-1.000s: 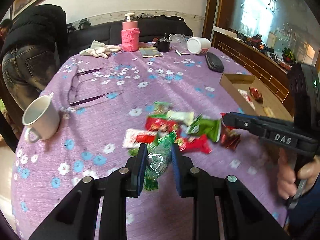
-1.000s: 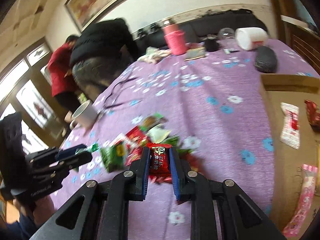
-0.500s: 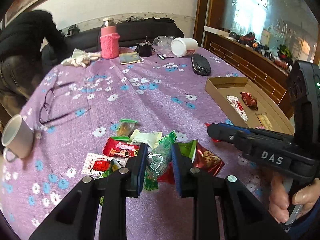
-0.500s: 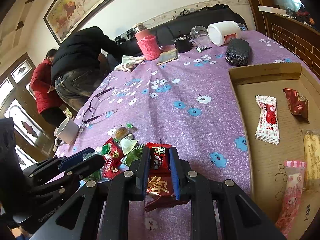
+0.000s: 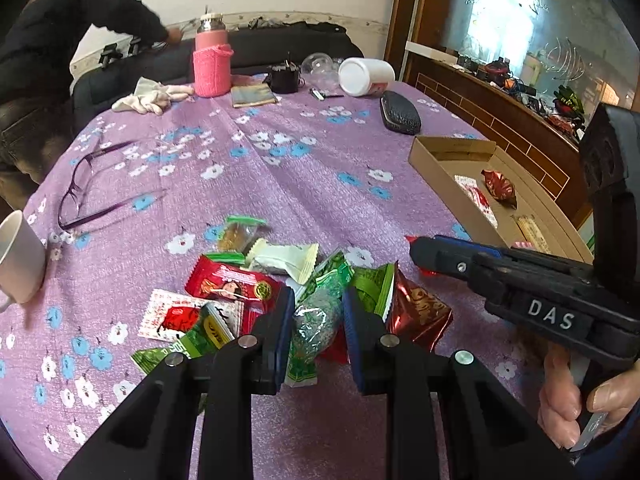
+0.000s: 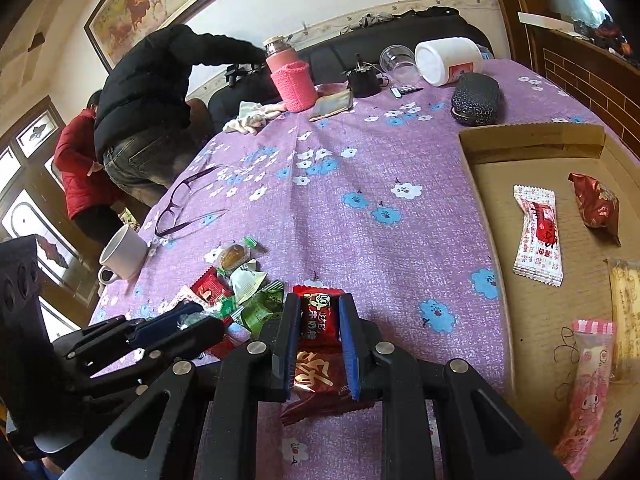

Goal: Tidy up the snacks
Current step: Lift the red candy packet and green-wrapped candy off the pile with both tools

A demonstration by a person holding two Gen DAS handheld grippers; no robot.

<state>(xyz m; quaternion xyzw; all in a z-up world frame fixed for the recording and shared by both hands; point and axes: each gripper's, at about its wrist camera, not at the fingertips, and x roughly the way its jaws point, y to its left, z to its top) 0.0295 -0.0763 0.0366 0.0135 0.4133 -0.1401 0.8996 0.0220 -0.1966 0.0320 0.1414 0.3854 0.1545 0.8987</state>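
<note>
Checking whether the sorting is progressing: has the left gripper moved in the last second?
Yes. In its own view the white mug and the snack pile have slid leftward, and the box shows more fully, so the left gripper has swung toward the box.

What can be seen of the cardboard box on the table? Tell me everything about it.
The cardboard box is a shallow, open-topped tray of plain brown card with low walls and a folded flap along its far end. It lies flat on the purple flowered tablecloth, to the right of the loose snack pile. Inside lie a white-and-red wrapped snack, a dark red foil packet, a pale yellow packet and a pink cartoon-printed packet. No fingers touch it.
</note>
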